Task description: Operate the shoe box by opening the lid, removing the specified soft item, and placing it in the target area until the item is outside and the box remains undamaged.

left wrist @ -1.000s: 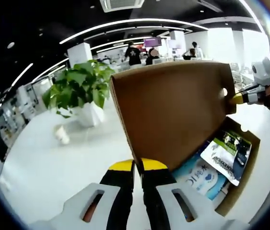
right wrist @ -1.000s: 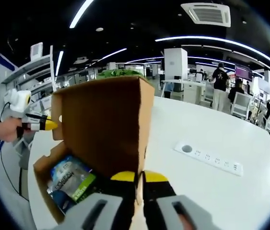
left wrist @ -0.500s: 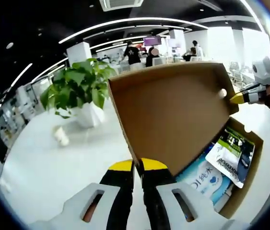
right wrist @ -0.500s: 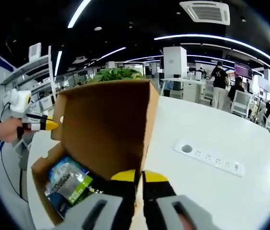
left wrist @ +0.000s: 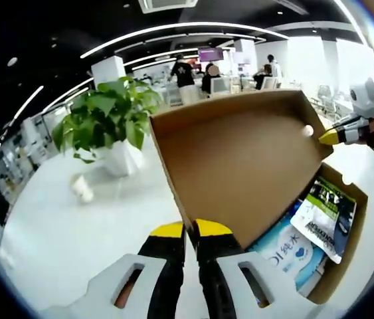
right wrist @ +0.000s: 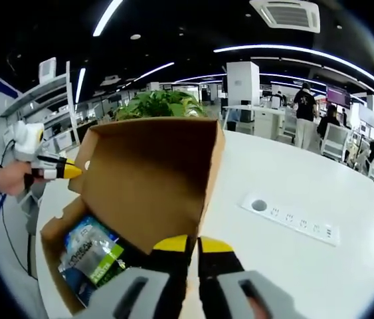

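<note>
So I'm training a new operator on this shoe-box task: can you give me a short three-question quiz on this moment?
1. True or false: the brown cardboard lid is lifted open.
2. What stands behind the lid on the white table? A) green potted plant B) red kettle C) stack of books
3. Fill in: the soft packets lie ____ the brown cardboard box.

Key: 1 true. 2 A, the green potted plant. 3 inside.
</note>
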{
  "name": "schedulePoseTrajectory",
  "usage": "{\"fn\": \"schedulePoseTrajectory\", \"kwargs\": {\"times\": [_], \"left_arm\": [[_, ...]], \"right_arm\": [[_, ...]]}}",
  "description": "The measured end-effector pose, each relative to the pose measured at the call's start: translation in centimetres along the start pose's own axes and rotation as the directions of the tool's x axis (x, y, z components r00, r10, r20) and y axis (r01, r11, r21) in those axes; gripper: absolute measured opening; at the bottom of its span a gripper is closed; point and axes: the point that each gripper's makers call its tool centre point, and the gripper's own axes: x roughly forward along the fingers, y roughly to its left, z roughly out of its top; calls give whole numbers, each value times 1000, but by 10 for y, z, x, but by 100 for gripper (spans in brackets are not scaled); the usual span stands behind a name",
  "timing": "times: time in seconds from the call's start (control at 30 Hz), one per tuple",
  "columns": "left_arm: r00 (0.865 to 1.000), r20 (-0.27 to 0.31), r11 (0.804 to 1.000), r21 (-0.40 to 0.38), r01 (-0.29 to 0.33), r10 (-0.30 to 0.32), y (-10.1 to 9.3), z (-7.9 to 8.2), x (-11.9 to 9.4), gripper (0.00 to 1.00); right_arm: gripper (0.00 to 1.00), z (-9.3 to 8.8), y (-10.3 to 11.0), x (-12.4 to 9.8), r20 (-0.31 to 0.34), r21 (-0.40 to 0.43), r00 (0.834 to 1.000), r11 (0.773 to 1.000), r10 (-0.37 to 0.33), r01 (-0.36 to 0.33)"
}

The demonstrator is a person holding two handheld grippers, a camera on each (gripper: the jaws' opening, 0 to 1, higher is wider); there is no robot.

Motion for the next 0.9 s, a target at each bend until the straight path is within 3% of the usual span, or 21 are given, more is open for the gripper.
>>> {"fn": "schedulePoseTrajectory", "kwargs": {"times": [0.9], "left_arm": [[999,-37,999,-28,23,-24,4,-5,21,4]], "right_arm": [[1,-8,-3,14,-53,1,999,1000,9,-8]]}}
